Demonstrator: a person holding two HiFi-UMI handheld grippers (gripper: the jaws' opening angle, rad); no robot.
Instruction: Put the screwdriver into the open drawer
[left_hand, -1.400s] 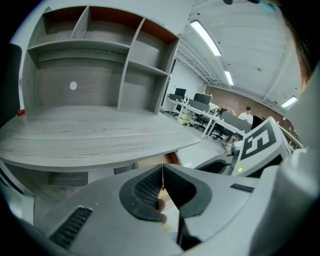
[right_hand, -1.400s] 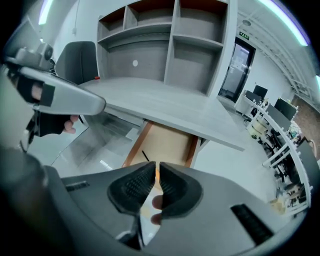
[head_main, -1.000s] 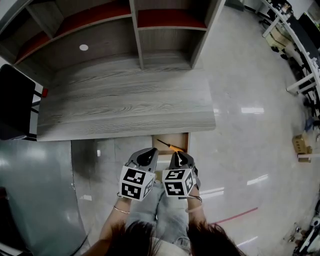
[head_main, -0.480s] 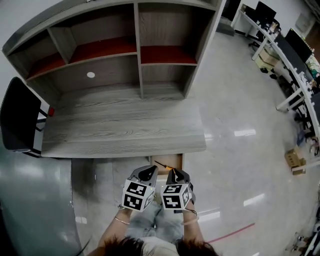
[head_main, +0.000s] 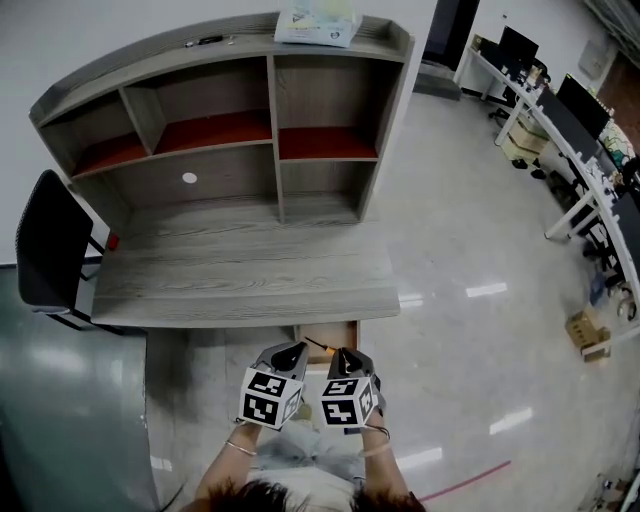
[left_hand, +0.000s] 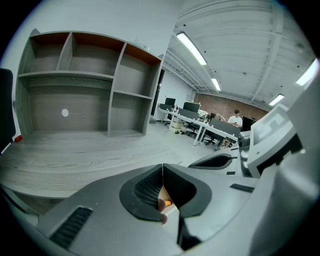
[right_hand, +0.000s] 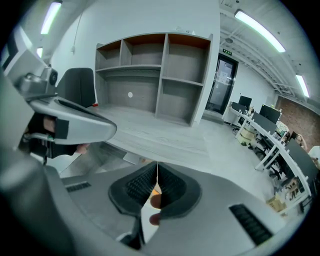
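Nearest, the left gripper (head_main: 290, 352) and right gripper (head_main: 345, 356) hang side by side, each with its jaws pressed together on nothing. Between and just beyond their tips lies the screwdriver (head_main: 320, 347), orange handle to the right, in the open drawer (head_main: 325, 330) under the desk (head_main: 240, 285) edge, held by neither claw. Over the last second desk and drawer have receded in the head view while the screwdriver kept its place. The deposit appears complete and the person seems to be drawing back. Farthest stands the shelf unit (head_main: 275, 140).
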